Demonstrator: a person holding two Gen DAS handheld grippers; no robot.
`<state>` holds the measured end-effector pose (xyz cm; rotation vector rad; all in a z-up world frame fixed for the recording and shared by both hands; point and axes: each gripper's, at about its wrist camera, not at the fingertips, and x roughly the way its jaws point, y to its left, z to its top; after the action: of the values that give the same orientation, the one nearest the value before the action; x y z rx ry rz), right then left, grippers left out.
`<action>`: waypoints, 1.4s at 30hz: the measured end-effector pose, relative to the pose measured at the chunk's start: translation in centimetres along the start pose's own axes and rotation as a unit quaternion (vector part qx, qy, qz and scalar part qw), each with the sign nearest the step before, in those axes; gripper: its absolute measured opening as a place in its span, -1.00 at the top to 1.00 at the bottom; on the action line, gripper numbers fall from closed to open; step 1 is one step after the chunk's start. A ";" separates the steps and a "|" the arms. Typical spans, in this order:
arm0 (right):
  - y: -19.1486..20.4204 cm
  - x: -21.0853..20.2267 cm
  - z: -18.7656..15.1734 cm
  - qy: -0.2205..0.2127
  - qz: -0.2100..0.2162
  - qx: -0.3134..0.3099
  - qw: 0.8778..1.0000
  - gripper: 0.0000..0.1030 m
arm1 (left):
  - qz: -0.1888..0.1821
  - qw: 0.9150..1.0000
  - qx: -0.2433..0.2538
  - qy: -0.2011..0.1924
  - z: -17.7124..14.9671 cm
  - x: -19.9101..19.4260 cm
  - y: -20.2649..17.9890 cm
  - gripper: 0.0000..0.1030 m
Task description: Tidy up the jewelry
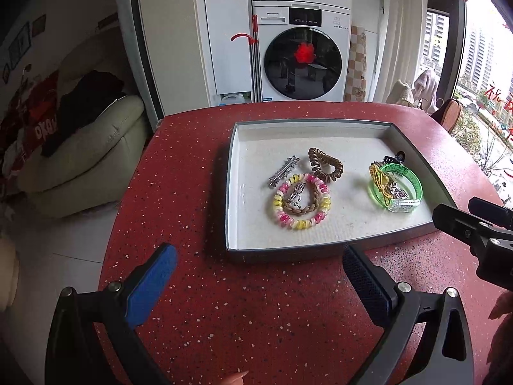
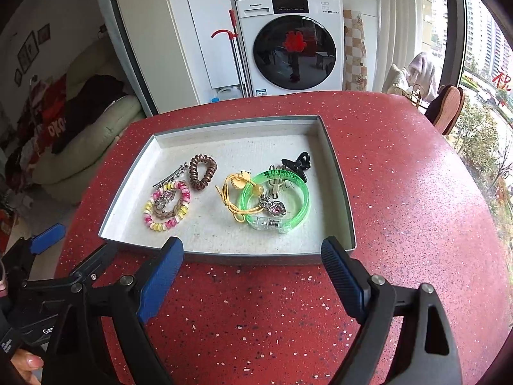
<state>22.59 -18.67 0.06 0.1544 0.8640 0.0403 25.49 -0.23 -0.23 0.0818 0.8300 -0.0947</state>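
While both grippers hang over the red speckled table (image 1: 198, 304), all the jewelry lies in the shallow grey tray (image 2: 343, 192) ahead of them. The left gripper (image 1: 256, 276) has its 2 blue-padded fingers (image 1: 150, 285) spread wide with nothing between them, their tips just short of the tray's near rim. The right gripper (image 2: 253, 266) is likewise wide and empty, its tips at the near rim.

In the tray, a pink-and-yellow coil bracelet (image 2: 166, 208) rings a braided brown band (image 2: 166, 213) and a small silver charm (image 2: 165, 200); a silver hair clip (image 2: 171, 175) touches its far side, and a brown spiral hair tie (image 2: 202, 171) lies just beside that. Apart to the right, a clear green bangle (image 2: 275, 202) sits with a yellow cord (image 2: 232, 199) looped through it, a heart charm (image 2: 277, 210) inside it, and a black claw clip (image 2: 296, 162) at its far edge. This right-hand group lies straight beyond the right gripper's gap, well clear of its fingers.
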 end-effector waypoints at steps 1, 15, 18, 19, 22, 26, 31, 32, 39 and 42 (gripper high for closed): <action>0.0 -0.3 -0.2 -0.004 -0.001 -0.001 1.000 -0.74 | 0.000 1.000 -0.003 -0.002 -0.3 -0.3 0.0 -1.00; 0.5 -5.2 -4.1 -0.074 -0.011 -0.013 0.997 -0.75 | 0.010 0.999 0.001 -0.053 -4.3 -5.3 -1.4 -1.00; 0.7 -6.1 -5.1 -0.092 -0.018 -0.018 0.995 -0.75 | 0.009 0.998 -0.001 -0.065 -5.1 -6.2 -1.7 -1.00; 0.7 -6.4 -5.4 -0.096 -0.021 -0.020 0.995 -0.75 | 0.010 0.998 -0.002 -0.069 -5.3 -6.5 -1.8 -1.00; 0.9 -6.9 -6.3 -0.106 -0.026 -0.022 0.994 -0.75 | 0.015 0.997 -0.005 -0.077 -5.9 -7.2 -1.8 -1.00; 0.7 -7.2 -7.2 -0.110 -0.033 -0.019 0.993 -0.75 | 0.015 0.997 -0.011 -0.077 -6.5 -7.4 -1.6 -1.00; 0.6 -7.5 -8.1 -0.114 -0.042 -0.016 0.992 -0.75 | 0.019 0.997 -0.012 -0.079 -6.8 -7.6 -1.5 -1.00; 0.6 -7.6 -8.2 -0.116 -0.046 -0.018 0.992 -0.75 | 0.021 0.997 -0.012 -0.079 -6.8 -7.5 -1.5 -1.00; 0.7 -8.0 -8.4 -0.122 -0.051 -0.022 0.991 -0.75 | 0.030 0.996 -0.009 -0.081 -6.9 -7.7 -1.5 -1.00; 0.6 -8.0 -8.3 -0.123 -0.051 -0.022 0.991 -0.75 | 0.027 0.996 -0.012 -0.080 -6.9 -7.8 -1.5 -1.00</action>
<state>11.08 -17.85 0.91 0.0718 0.6229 -0.0552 15.02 -0.53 0.82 0.0727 0.6693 -0.0397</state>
